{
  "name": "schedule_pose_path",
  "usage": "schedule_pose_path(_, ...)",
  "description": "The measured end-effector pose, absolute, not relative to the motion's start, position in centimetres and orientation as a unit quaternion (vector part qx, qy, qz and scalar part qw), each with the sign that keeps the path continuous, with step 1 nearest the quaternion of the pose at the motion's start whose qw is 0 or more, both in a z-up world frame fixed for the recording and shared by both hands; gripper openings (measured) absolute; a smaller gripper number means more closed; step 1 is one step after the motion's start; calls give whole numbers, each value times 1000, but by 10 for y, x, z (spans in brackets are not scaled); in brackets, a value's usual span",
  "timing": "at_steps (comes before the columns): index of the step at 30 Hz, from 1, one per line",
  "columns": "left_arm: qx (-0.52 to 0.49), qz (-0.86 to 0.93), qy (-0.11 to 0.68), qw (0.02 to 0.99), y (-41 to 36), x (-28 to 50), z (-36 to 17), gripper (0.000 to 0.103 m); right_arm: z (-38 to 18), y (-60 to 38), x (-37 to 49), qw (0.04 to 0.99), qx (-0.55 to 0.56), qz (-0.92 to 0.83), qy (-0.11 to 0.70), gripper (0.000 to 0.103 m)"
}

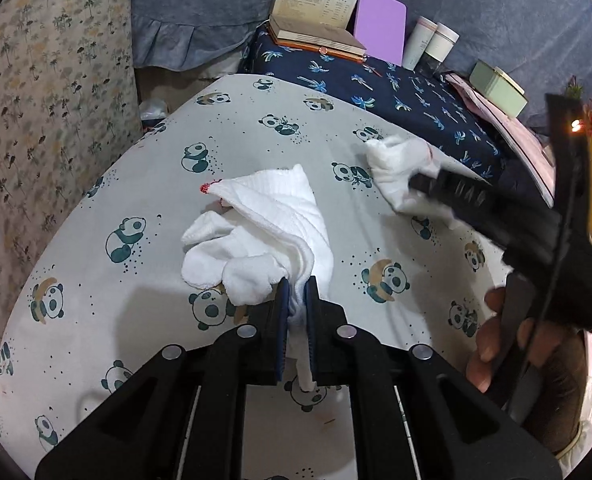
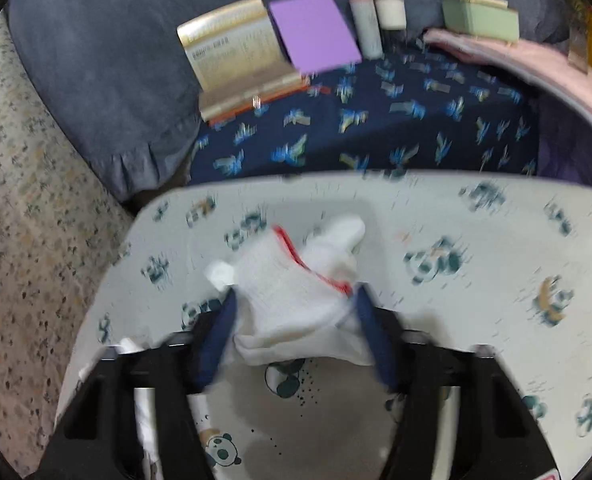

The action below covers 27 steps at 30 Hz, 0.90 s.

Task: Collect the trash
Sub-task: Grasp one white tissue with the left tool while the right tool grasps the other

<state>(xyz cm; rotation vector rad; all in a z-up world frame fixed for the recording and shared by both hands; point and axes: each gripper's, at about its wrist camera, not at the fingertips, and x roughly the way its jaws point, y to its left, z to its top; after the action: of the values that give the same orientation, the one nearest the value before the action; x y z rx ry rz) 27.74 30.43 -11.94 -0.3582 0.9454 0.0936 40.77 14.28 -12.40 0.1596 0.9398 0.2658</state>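
A white knitted glove (image 1: pixel 264 232) lies on the panda-print cloth (image 1: pixel 116 312). My left gripper (image 1: pixel 296 292) is shut on its near edge. A second white glove (image 1: pixel 399 168) with a red-trimmed cuff lies further right. In the left wrist view my right gripper (image 1: pixel 419 184) is over it. In the blurred right wrist view that glove (image 2: pixel 292 292) sits between the blue pads (image 2: pixel 220 332) of my right gripper (image 2: pixel 296 300), which stands wide open around it.
Behind the panda cloth is a dark blue palm-print cloth (image 1: pixel 375 84) with an open book (image 1: pixel 315 12), a purple card (image 1: pixel 379 24), two bottles (image 1: pixel 427 44) and a green box (image 1: pixel 495 84). A floral cushion (image 1: pixel 36 120) is at the left.
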Motion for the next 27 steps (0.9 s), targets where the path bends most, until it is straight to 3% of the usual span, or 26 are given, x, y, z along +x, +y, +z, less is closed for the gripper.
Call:
schedule_pose_path(3, -167, 40, 454, 874, 301, 275, -119, 8, -129, 141, 393, 884, 56, 121, 448, 17)
schedule_pose_path(6, -168, 32, 458, 873, 297, 269, -117, 8, -127, 132, 374, 881, 52, 123, 453, 13)
schedule_pose_path(27, -86, -102, 502, 855, 135, 151, -113, 8, -115, -19, 126, 872, 97, 38, 479, 12)
